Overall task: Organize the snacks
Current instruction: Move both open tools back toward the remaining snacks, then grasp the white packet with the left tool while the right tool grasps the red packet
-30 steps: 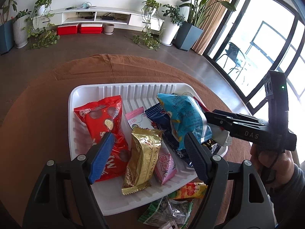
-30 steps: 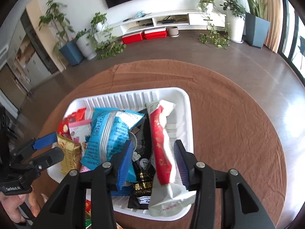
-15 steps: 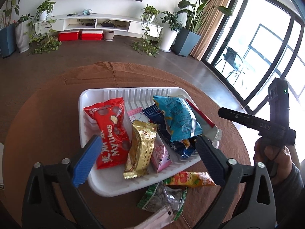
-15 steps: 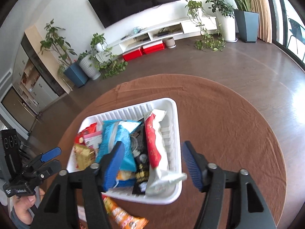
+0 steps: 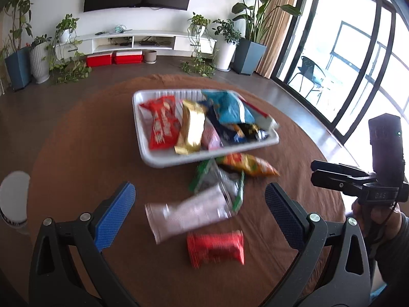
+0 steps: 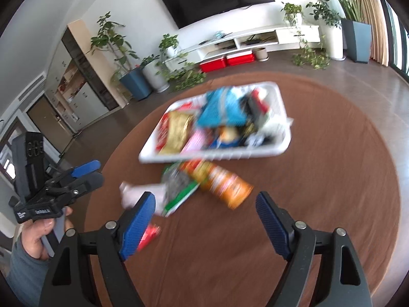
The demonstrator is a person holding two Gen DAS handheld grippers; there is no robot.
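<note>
Since a second ago both of my grippers have pulled back from the white tray (image 5: 163,160), which then filled the near view and now sits farther off toward the middle of the brown tabletop (image 5: 76,133). My left gripper (image 5: 199,204) was part-open over the gold packet (image 5: 191,128); now its fingers (image 5: 116,213) stand fully spread and empty. My right gripper (image 6: 205,223) was narrow around the packets at the tray's right side; its fingers (image 6: 271,223) are now opening, with nothing between them.

The snacks: the tray holds a red packet (image 5: 162,122), the gold one, a pink one and a blue bag (image 5: 230,107), heaped together. 4 packets lie loose on the tabletop just near the tray: an orange packet (image 5: 248,165) touching its near edge, a green-edged clear packet (image 5: 219,181), a pale pink packet (image 5: 189,211) overlapping it, and a small red packet (image 5: 216,248) nearest me. Motion blur hides their print.

Both grippers point down at a slant toward the loose packets. In the left view, my right hand (image 5: 373,217) grips its handle at the right edge; in the right view, my left hand (image 6: 38,232) holds its handle at the left edge.
</note>
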